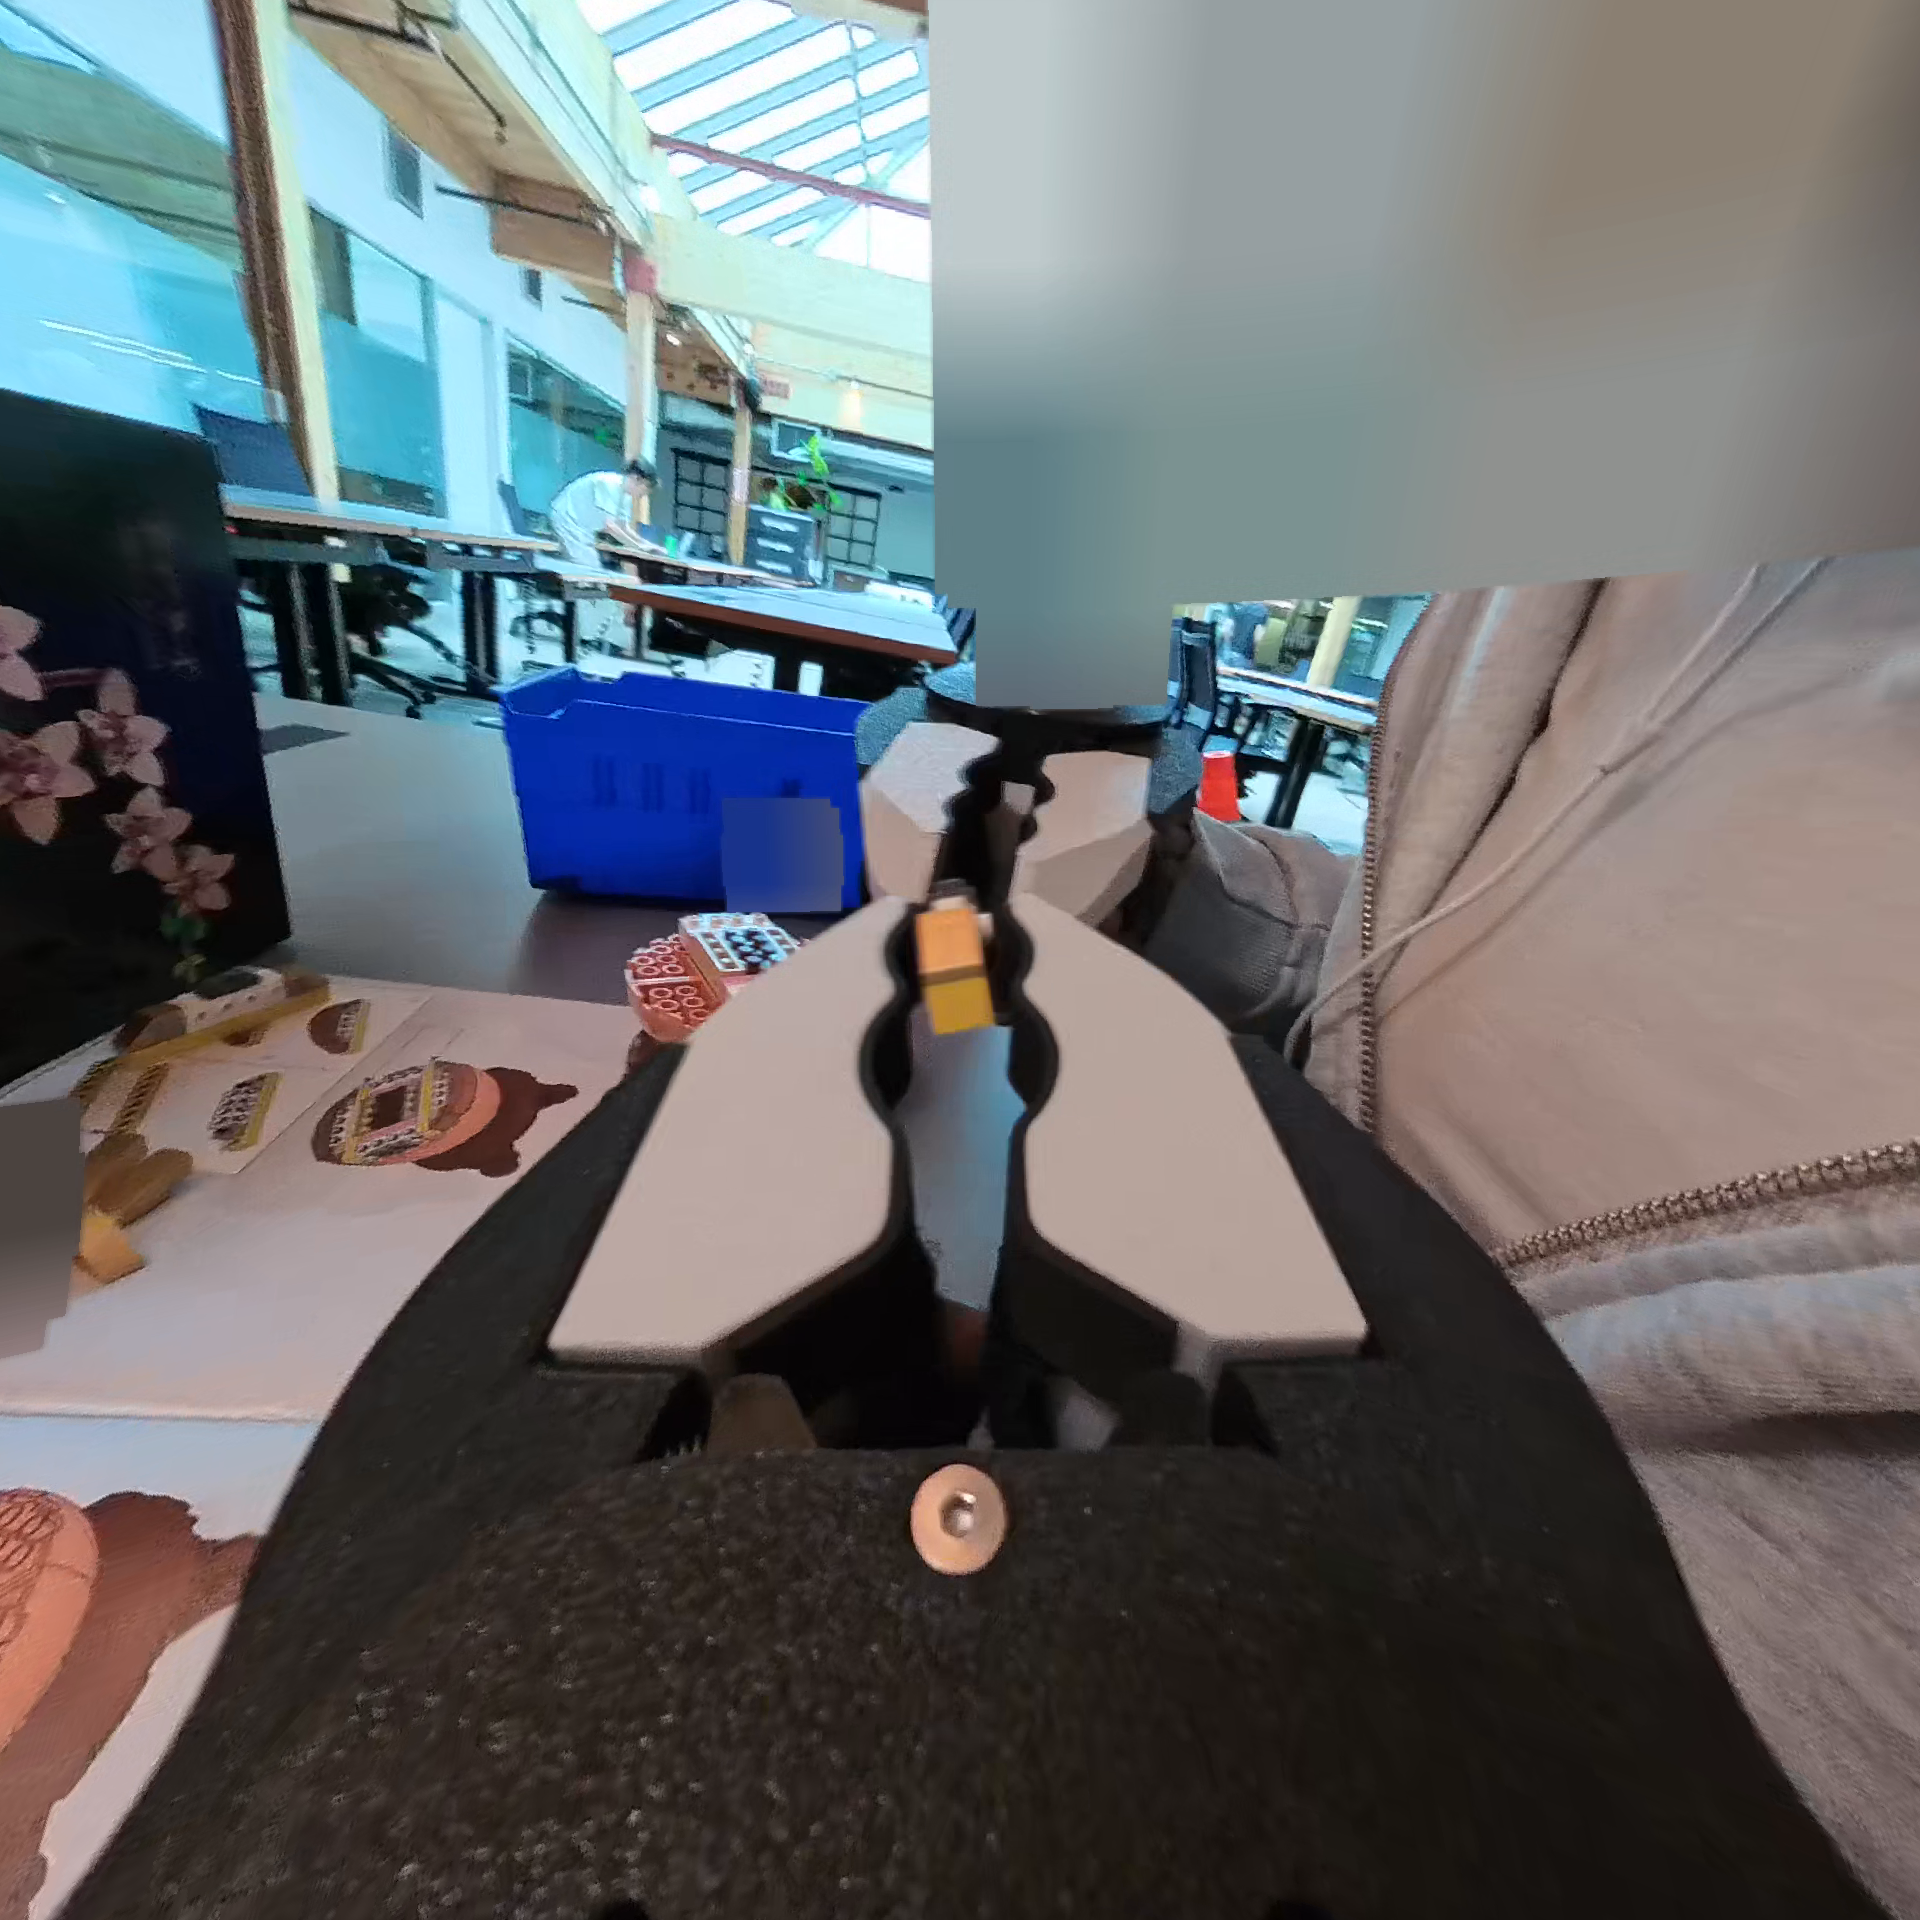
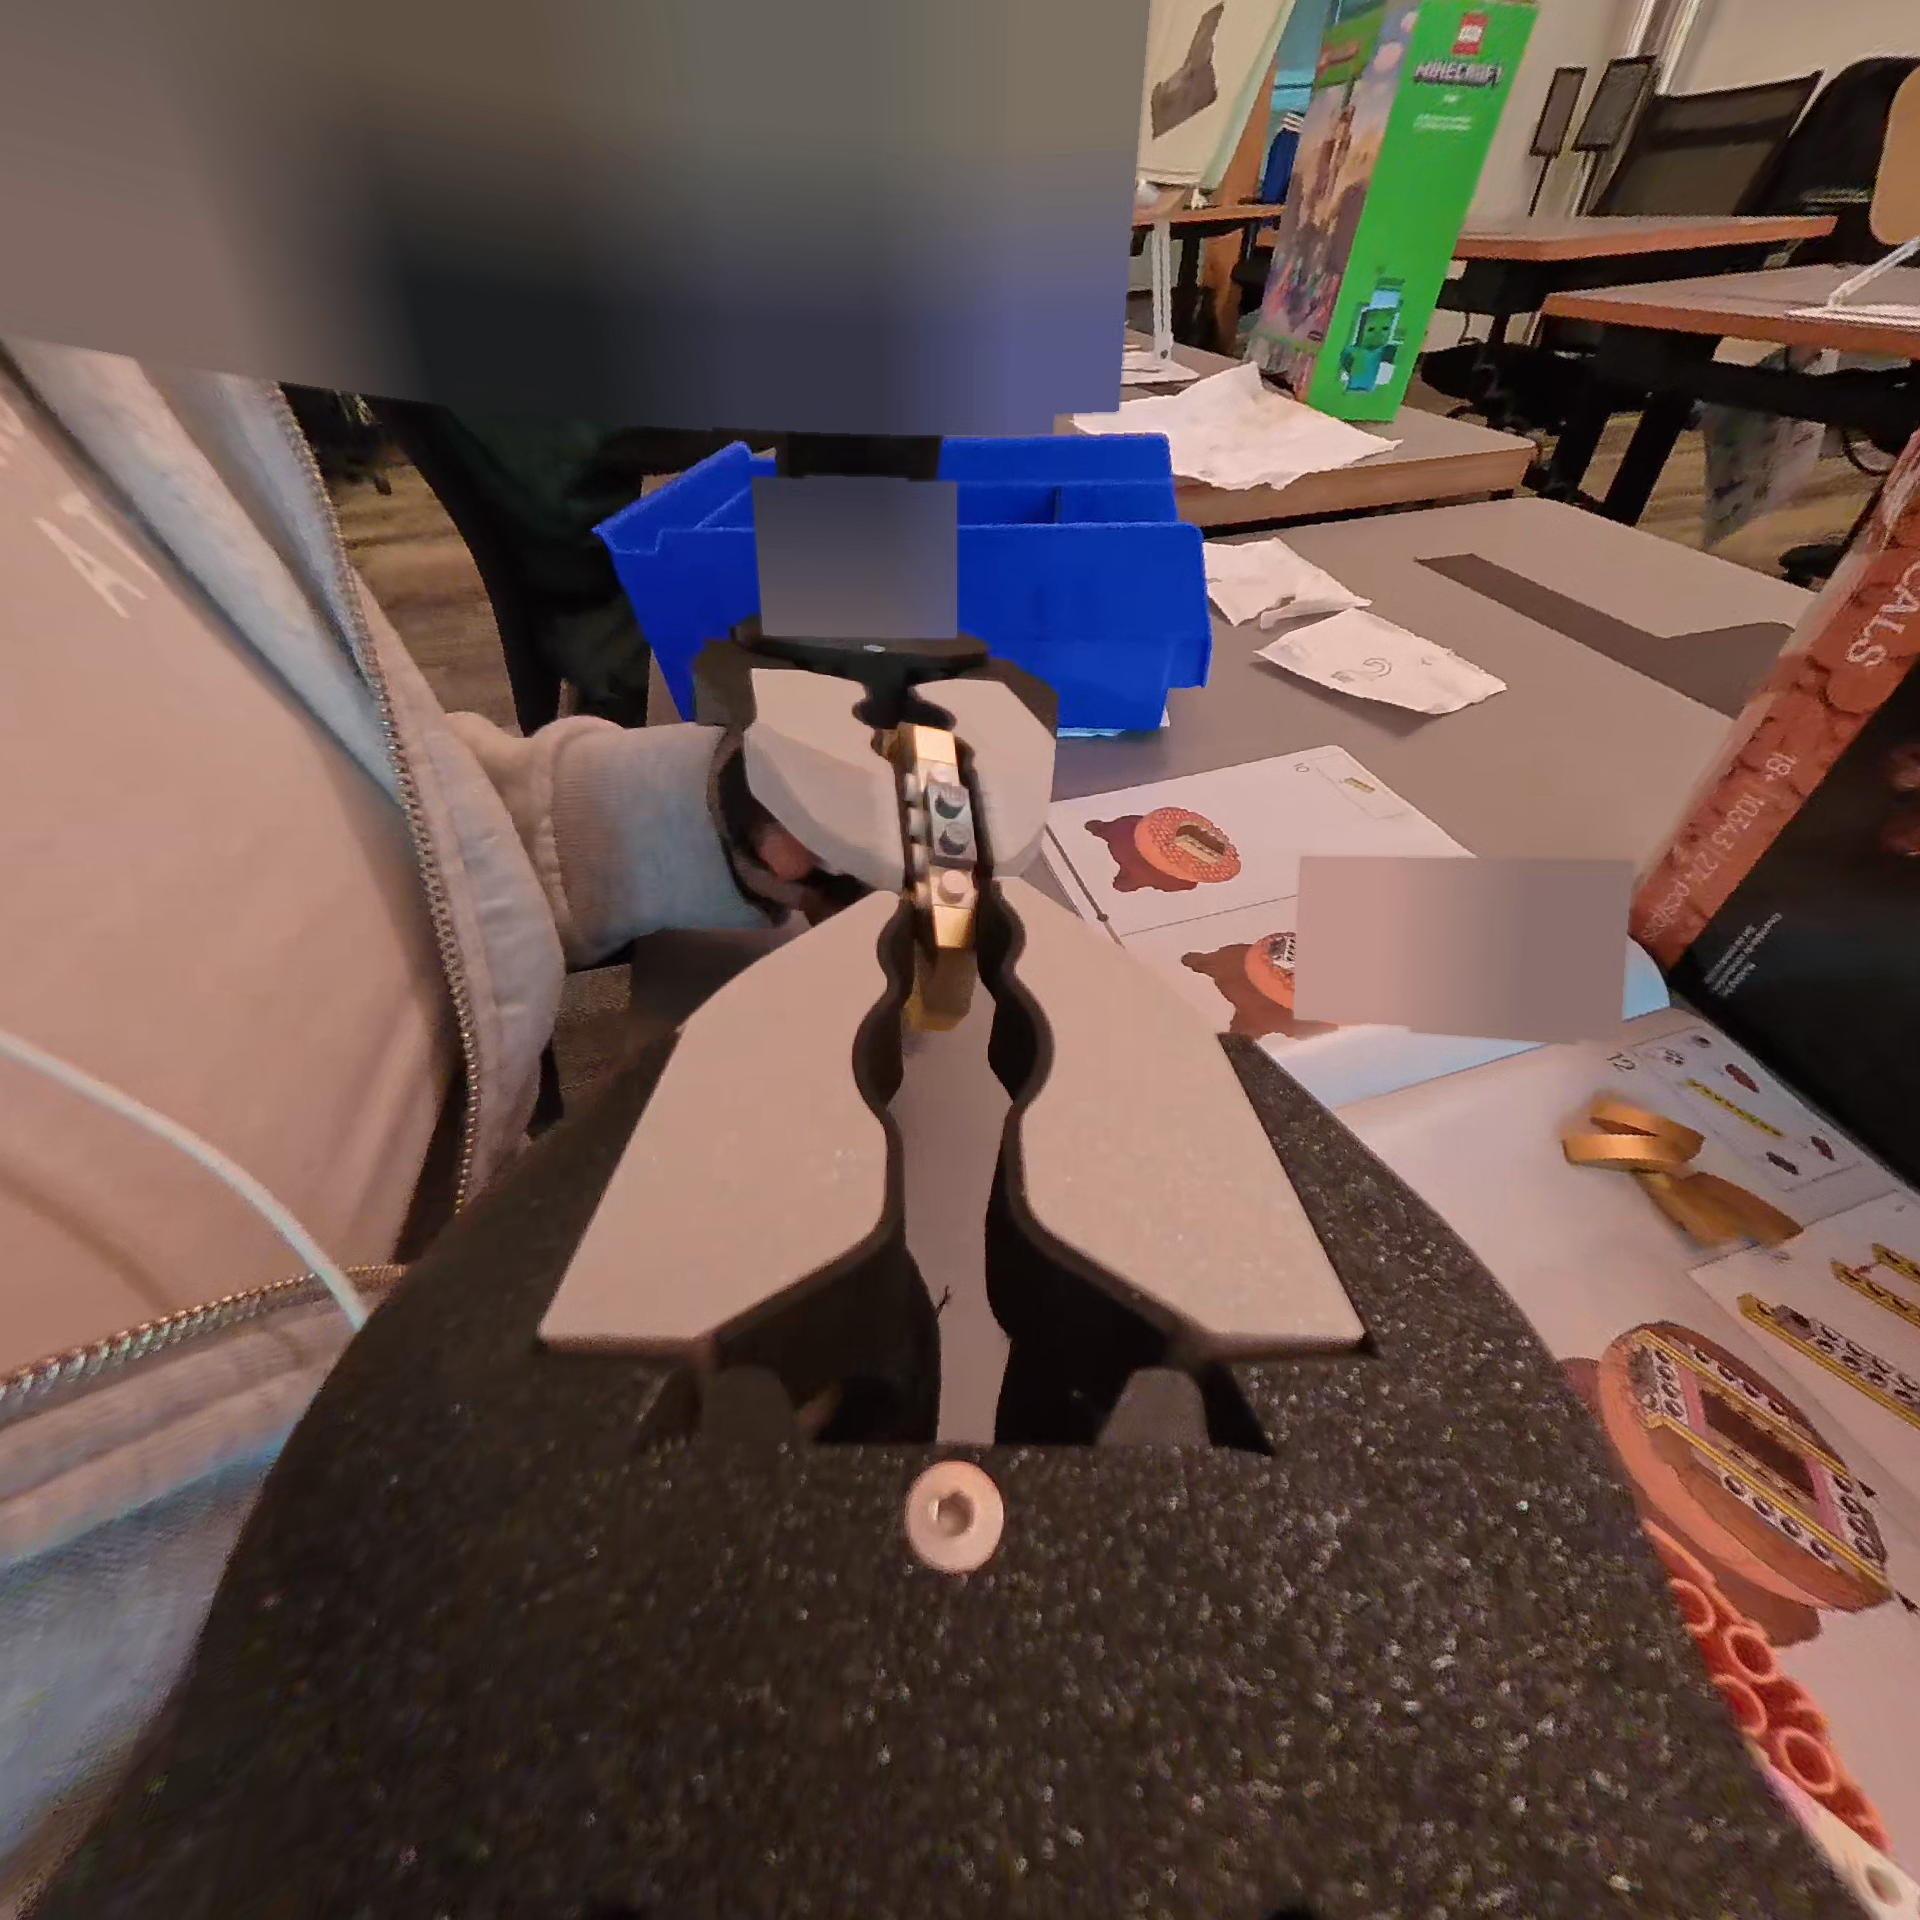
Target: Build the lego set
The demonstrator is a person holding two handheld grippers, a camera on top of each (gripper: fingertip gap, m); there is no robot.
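My two grippers face each other tip to tip above the table's near edge. In the left wrist view my left gripper (image 1: pixel 951 951) is shut on a small gold brick assembly (image 1: pixel 954 977), with the right gripper (image 1: pixel 992 821) just beyond it. In the right wrist view my right gripper (image 2: pixel 940 945) is shut on the lower end of the same gold bar with a grey studded plate (image 2: pixel 948 831). Its upper end runs into the closed left gripper (image 2: pixel 904 753). The bar stands nearly upright, held clear of the table.
A blue bin (image 2: pixel 1081 613) stands behind the grippers. Instruction sheets (image 2: pixel 1236 821) cover the table, with loose gold pieces (image 2: pixel 1642 1148) and coral round bricks (image 1: pixel 686 977) on them. A dark flowered box (image 1: pixel 104 727) is at the left, a brown box (image 2: pixel 1787 790) at the right. A person's grey hoodie (image 1: pixel 1662 935) is close by. My left and right fingertips are right by each other.
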